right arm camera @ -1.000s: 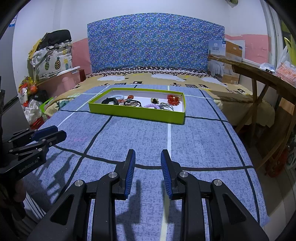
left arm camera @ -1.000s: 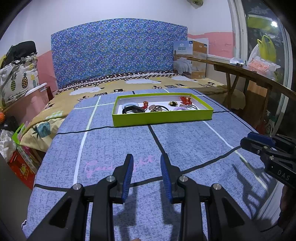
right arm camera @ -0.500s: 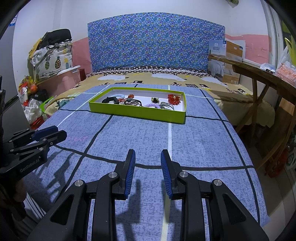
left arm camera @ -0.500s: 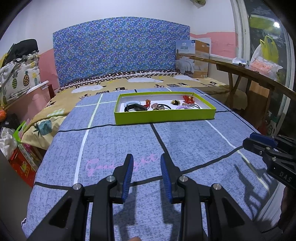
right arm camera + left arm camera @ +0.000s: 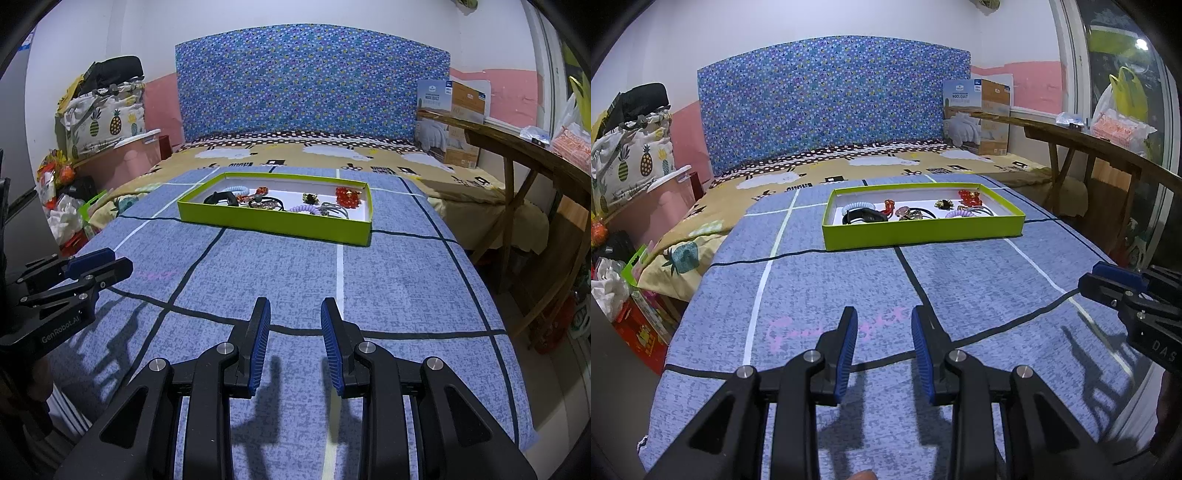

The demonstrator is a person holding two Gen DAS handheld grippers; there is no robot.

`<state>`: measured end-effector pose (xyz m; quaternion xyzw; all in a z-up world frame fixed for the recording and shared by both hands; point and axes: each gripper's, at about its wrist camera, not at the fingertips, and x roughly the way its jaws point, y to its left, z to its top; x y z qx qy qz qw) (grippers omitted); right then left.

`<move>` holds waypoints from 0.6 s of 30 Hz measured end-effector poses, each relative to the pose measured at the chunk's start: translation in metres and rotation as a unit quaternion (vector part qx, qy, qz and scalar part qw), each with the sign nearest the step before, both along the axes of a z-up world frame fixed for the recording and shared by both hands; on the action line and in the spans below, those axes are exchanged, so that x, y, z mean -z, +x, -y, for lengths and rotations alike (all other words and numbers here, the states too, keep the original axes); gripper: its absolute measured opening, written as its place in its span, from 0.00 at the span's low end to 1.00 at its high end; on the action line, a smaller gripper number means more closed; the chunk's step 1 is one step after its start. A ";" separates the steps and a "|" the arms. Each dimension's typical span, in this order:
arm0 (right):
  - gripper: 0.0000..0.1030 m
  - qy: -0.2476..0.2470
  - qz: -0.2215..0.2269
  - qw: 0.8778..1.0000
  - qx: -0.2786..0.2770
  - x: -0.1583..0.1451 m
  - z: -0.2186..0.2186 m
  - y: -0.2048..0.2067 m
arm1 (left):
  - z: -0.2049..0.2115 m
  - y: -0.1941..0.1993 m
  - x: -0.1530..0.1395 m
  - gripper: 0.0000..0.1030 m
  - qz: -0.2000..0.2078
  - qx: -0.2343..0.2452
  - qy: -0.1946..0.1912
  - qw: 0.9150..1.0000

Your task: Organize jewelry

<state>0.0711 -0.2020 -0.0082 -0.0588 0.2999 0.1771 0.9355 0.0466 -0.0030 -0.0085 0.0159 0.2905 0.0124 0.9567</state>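
A shallow lime-green tray [image 5: 923,230] [image 5: 273,223] lies far ahead on the blue checked bedcover. Inside it are jewelry pieces: a black band [image 5: 864,216] [image 5: 221,197], a red bead cluster [image 5: 969,195] [image 5: 347,196], a lilac coil tie [image 5: 956,213] [image 5: 304,209] and others. My left gripper [image 5: 884,315] hovers open over the near cover with nothing between its blue pads. The right gripper [image 5: 295,306] is open too and holds nothing. Each shows at the edge of the other's view: the right gripper [image 5: 1112,282], the left gripper [image 5: 99,262].
Behind the tray is a yellow patterned quilt [image 5: 849,177] and a blue floral headboard [image 5: 310,81]. A wooden table [image 5: 535,162] stands along the right of the bed, with a cardboard box [image 5: 979,118] near it. Bags and clutter [image 5: 62,206] pile at the left.
In the left wrist view the tray and headboard have shifted slightly right. The right wrist view is unchanged. Both grippers keep the same gap.
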 end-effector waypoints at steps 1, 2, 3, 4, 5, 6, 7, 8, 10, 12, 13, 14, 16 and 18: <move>0.28 0.000 0.000 1.000 0.000 0.001 0.000 0.000 | 0.000 0.000 0.000 0.31 0.000 -0.001 0.003 1.000; 0.28 -0.001 -0.001 1.000 -0.001 0.001 0.000 0.000 | 0.001 0.000 0.000 0.31 0.000 -0.002 0.005 1.000; 0.28 -0.001 -0.001 1.000 -0.001 0.002 -0.001 0.000 | 0.001 0.000 0.001 0.31 0.000 -0.004 0.007 1.000; 0.28 -0.002 -0.001 1.000 -0.001 0.002 -0.001 -0.001 | 0.002 0.000 0.001 0.31 -0.001 -0.004 0.008 1.000; 0.28 -0.002 -0.001 1.000 -0.001 0.002 -0.001 -0.001 | 0.003 0.000 0.001 0.31 -0.001 -0.004 0.009 1.000; 0.28 -0.002 -0.001 1.000 -0.001 0.002 -0.001 -0.001 | 0.003 0.000 0.001 0.31 0.000 -0.004 0.009 1.000; 0.28 -0.002 -0.001 1.000 -0.001 0.002 -0.002 -0.001 | 0.003 0.000 0.001 0.31 0.001 -0.003 0.011 1.000; 0.28 -0.003 -0.001 1.000 -0.002 0.002 -0.002 -0.001 | 0.004 0.000 0.000 0.31 0.002 -0.002 0.012 1.000; 0.28 -0.003 -0.001 1.000 -0.002 0.003 -0.002 -0.001 | 0.006 0.000 0.000 0.31 0.005 0.001 0.014 1.000; 0.28 -0.003 -0.001 1.000 -0.002 0.002 -0.002 -0.001 | 0.008 0.000 0.000 0.31 0.005 0.004 0.017 1.000; 0.28 -0.003 -0.001 1.000 -0.002 0.003 -0.002 -0.001 | 0.009 0.000 0.001 0.31 0.004 0.006 0.016 1.000; 0.28 -0.003 -0.001 1.000 -0.002 0.002 -0.002 -0.001 | 0.009 -0.001 0.001 0.31 0.003 0.007 0.014 1.000; 0.28 -0.003 -0.001 1.000 -0.002 0.002 -0.002 -0.001 | 0.010 -0.001 0.001 0.31 0.003 0.009 0.015 1.000; 0.28 -0.003 -0.001 1.000 -0.002 0.002 -0.002 -0.001 | 0.011 -0.001 0.001 0.31 0.004 0.007 0.019 1.000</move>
